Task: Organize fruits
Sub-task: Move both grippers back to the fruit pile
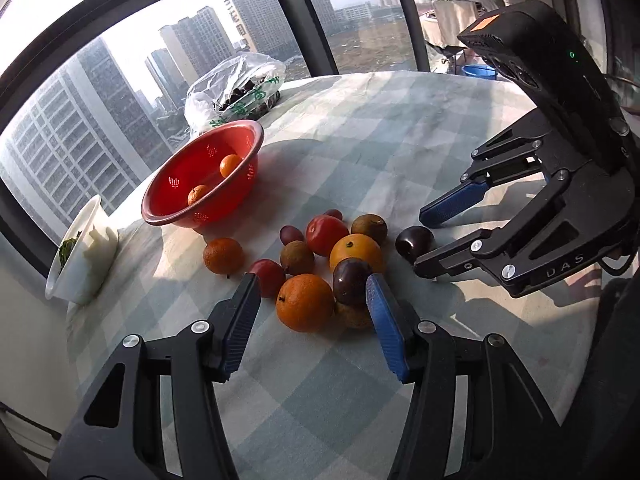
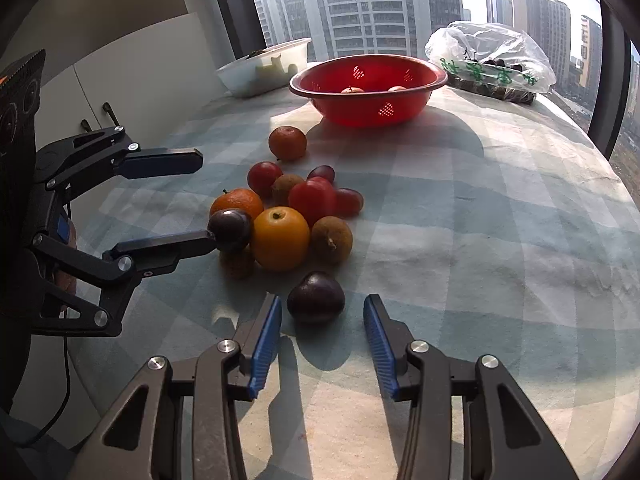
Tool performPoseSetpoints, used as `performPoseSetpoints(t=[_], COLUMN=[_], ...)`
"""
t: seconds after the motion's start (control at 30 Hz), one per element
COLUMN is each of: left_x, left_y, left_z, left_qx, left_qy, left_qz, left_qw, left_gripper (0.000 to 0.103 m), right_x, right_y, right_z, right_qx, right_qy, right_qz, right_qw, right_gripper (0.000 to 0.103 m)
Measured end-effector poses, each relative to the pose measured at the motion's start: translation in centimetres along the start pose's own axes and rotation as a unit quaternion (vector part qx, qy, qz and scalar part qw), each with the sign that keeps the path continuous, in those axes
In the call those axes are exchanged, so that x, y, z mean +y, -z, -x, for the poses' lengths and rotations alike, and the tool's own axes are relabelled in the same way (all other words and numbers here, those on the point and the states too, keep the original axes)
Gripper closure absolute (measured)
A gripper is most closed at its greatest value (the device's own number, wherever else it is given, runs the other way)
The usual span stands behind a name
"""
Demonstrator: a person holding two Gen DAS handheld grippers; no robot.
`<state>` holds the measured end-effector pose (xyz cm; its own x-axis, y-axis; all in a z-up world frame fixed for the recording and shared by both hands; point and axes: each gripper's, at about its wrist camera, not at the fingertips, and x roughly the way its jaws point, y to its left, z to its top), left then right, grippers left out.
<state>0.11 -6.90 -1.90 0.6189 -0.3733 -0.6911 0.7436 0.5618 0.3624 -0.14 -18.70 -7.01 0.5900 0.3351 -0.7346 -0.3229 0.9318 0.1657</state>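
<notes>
Loose fruit lies piled on the checked tablecloth (image 1: 400,140): oranges, red fruits, brown fruits and dark plums. My left gripper (image 1: 312,284) stands open around a large orange (image 1: 306,302). Its blue right finger (image 1: 380,300) touches a dark plum (image 1: 351,280) in the pile, and the left pad is clear of the orange. My right gripper (image 2: 323,300) is open with a separate dark plum (image 2: 316,298) between its fingers, a small gap on each side. The red basket (image 1: 168,184) stands beyond the pile and holds two small oranges (image 1: 231,165).
A white tub (image 1: 82,256) with greens sits at the table's left edge by the window. A plastic bag (image 1: 236,88) of dark fruit lies behind the basket. One tangerine (image 1: 223,255) lies apart, left of the pile. The round table's edge curves close on the right.
</notes>
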Motion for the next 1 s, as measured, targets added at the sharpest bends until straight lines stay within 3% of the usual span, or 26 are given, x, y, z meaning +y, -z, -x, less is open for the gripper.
performPoseSetpoints(t=[0.3, 0.6, 0.77, 0.87, 1.0], left_x=[-2.5, -4.8, -5.9, -6.4, -6.3], left_y=[-0.7, 0.2, 0.7, 0.9, 0.9], left_z=[-0.6, -0.1, -0.2, -0.8, -1.1], left_qx=[0.0, -0.002, 0.005, 0.015, 0.016], left_qy=[0.009, 0.014, 0.022, 0.025, 0.011], left_qz=[-0.079, -0.1, -0.068, -0.044, -0.016], left_qw=[0.9968, 0.9949, 0.9974, 0.9986, 0.9997], left_gripper=[0.05, 0.05, 0.051, 0.067, 0.067], right_x=[-0.1, 0.1, -0.2, -0.2, 0.1], right_y=[0.0, 0.3, 0.3, 0.3, 0.4], right_z=[-0.1, 0.2, 0.6, 0.5, 0.3], right_qx=[-0.002, -0.001, -0.006, -0.004, -0.001], right_qy=[-0.005, 0.007, 0.006, 0.005, 0.005], right_qz=[0.004, 0.023, 0.018, 0.022, 0.029], right_qw=[1.0, 1.0, 1.0, 1.0, 1.0], right_gripper=[0.057, 0.058, 0.058, 0.058, 0.059])
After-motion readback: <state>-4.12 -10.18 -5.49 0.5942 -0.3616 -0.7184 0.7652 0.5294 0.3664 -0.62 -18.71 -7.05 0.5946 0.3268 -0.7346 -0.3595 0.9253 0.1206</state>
